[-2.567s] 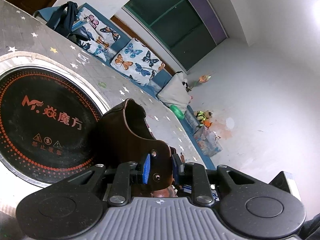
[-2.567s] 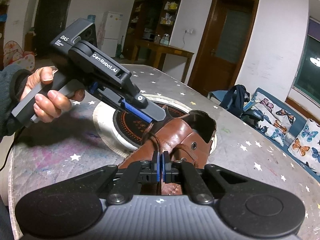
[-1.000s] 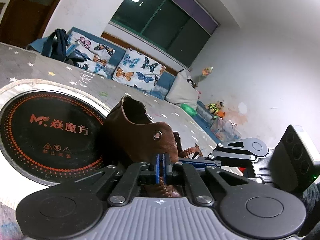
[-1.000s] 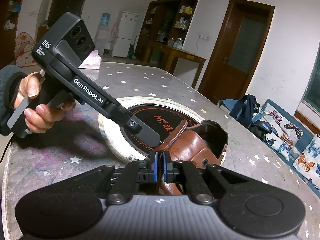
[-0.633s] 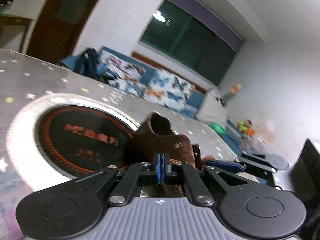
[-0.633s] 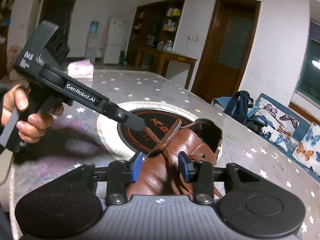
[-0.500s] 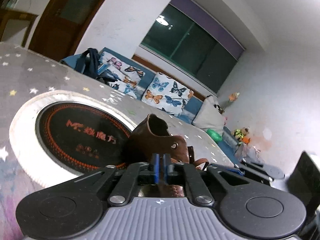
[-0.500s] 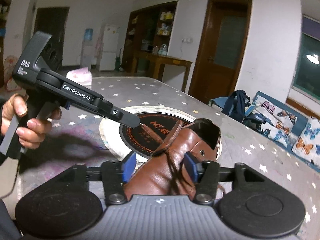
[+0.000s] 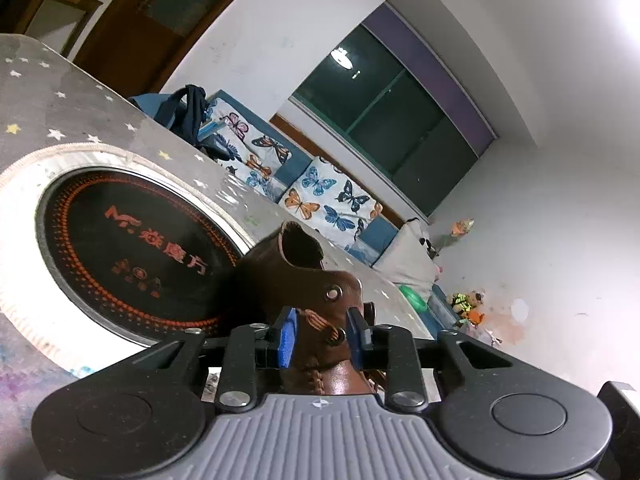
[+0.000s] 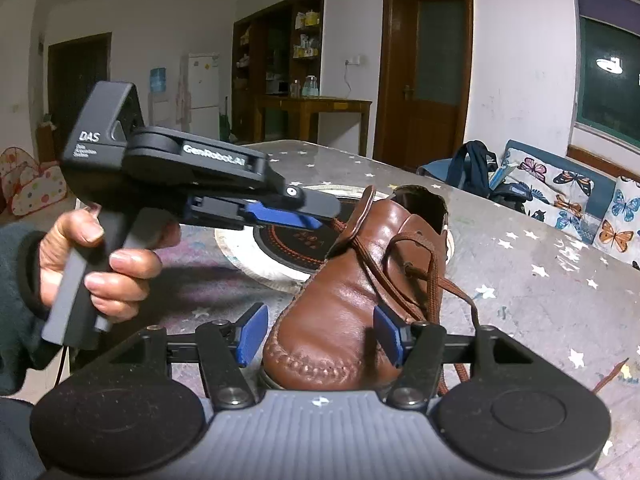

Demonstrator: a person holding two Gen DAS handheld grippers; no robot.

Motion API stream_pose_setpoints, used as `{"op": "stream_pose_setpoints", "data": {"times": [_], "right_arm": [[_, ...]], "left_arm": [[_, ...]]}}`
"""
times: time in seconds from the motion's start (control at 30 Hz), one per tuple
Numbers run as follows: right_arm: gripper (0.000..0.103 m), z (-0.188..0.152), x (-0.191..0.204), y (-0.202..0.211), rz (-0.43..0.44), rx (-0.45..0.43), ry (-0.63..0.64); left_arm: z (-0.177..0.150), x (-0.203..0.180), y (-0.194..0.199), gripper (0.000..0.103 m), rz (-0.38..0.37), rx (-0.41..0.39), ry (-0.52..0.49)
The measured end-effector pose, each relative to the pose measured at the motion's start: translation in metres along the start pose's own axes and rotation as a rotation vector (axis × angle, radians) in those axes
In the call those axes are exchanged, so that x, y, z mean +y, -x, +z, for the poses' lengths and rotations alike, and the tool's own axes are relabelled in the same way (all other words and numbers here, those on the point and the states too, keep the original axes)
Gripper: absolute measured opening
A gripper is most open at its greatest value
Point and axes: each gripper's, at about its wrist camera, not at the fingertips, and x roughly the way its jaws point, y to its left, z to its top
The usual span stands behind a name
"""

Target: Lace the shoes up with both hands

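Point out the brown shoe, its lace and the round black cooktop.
brown shoe (image 10: 340,312): right wrist view, on the toe leather.
lace (image 10: 434,276): right wrist view, on a loose strand.
cooktop (image 9: 120,240): left wrist view, on the black glass.

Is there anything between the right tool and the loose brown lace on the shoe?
Nothing separate stands in the way. The right tool is open, its jaws standing either side of the brown leather shoe's toe, and the brown lace hangs uncovered on the shoe's right side. The left tool is by the tongue, on the other side.
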Motion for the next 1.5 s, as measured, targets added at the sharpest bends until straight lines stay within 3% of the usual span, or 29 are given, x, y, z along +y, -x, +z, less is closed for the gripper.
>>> {"op": "stream_pose_setpoints", "data": {"times": [0.63, 0.77, 0.87, 1.03, 1.13, 1.5], "right_arm": [[0.063, 0.001, 0.011, -0.004, -0.001, 0.002, -0.024], [0.063, 0.001, 0.011, -0.004, -0.004, 0.004, -0.031], [0.065, 0.0, 0.012, -0.006, -0.006, 0.007, -0.031], [0.068, -0.001, 0.016, -0.007, -0.017, 0.013, -0.013], [0.068, -0.001, 0.016, -0.008, -0.023, 0.016, -0.011], [0.07, -0.004, 0.014, -0.009, -0.032, 0.022, -0.012]], "left_arm": [[-0.009, -0.001, 0.006, 0.015, 0.006, -0.051, 0.034], [-0.009, -0.003, 0.005, 0.006, 0.028, -0.048, 0.017], [-0.008, -0.012, 0.007, 0.003, 0.083, -0.059, -0.042], [-0.006, -0.046, 0.022, 0.002, 0.244, -0.111, -0.289], [-0.004, -0.059, 0.034, 0.002, 0.311, -0.161, -0.367], [0.014, -0.079, 0.095, 0.002, 0.557, -0.333, -0.422]]}}
